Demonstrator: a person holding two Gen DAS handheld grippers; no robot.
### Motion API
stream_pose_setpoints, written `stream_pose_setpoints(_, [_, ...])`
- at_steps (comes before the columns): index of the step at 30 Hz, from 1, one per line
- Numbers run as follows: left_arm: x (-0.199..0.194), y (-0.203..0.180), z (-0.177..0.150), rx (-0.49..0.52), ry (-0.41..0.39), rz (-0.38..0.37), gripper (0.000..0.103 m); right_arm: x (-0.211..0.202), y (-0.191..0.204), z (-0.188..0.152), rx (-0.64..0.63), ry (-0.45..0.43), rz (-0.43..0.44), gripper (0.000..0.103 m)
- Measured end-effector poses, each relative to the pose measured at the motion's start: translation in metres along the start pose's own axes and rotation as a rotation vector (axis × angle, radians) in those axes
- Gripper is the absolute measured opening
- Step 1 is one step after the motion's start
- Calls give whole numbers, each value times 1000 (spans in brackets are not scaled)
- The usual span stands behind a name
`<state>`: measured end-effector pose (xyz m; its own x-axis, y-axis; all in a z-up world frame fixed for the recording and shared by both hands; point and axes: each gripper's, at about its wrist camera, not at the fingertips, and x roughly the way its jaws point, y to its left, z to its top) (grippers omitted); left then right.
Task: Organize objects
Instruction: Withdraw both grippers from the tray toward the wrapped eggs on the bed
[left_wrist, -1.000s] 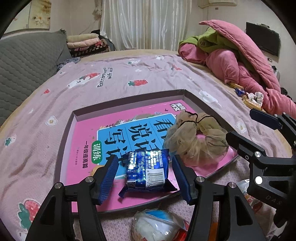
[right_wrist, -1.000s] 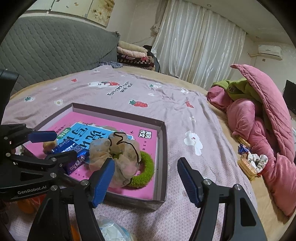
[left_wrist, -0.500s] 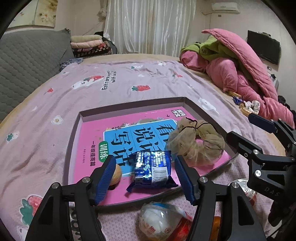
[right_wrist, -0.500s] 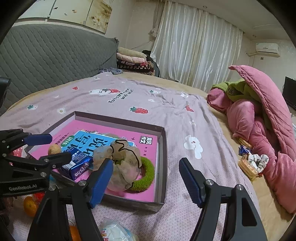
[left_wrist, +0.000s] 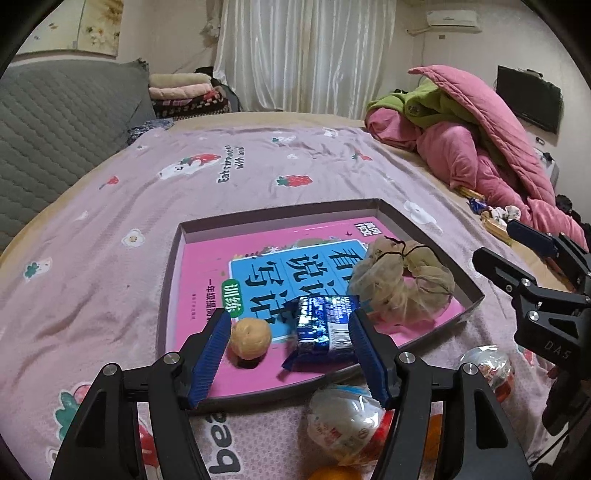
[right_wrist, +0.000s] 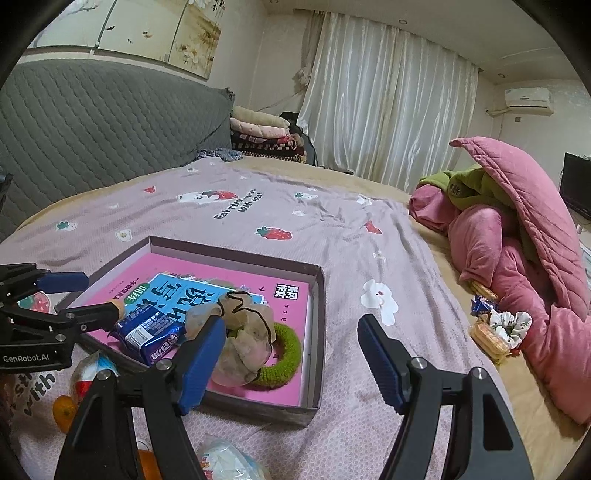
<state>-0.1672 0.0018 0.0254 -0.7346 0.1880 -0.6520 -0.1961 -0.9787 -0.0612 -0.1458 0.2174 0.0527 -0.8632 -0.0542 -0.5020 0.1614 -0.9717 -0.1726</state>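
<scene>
In box (left_wrist: 168, 280): book, snack pack (left_wrist: 323, 326), scrunchies, fruit | outside near edge: packets, oranges | both tongs wide apart, empty

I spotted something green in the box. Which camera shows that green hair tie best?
The right wrist view: the green hair tie lies in the box, much of its fuzzy ring showing from under the beige scrunchie. In the left wrist view the scrunchie hides it altogether.
</scene>
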Motion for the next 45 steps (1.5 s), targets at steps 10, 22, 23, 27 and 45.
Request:
stream_pose_setpoints(10, [-11,10,-7,-25,11,-34,68,-7,-2,-2,-13,-13,5,74])
stream_pose_setpoints(22, [-20,14,-17,-50,23,-49,68,-16,-9,-6,-2,-21,0,74])
stream_pose_setpoints(23, [-21,13,-18,-48,21,-47,68,-17,-8,-7,-3,-21,1,74])
stream_pose_setpoints(27, [-24,10,-21,-40,19,-47,68,-20,-8,-8,-2,-25,1,74])
stream_pose_setpoints(45, [-32,-11,-36,-38,38,-74,68,-40,-9,-27,-6,3,36,74])
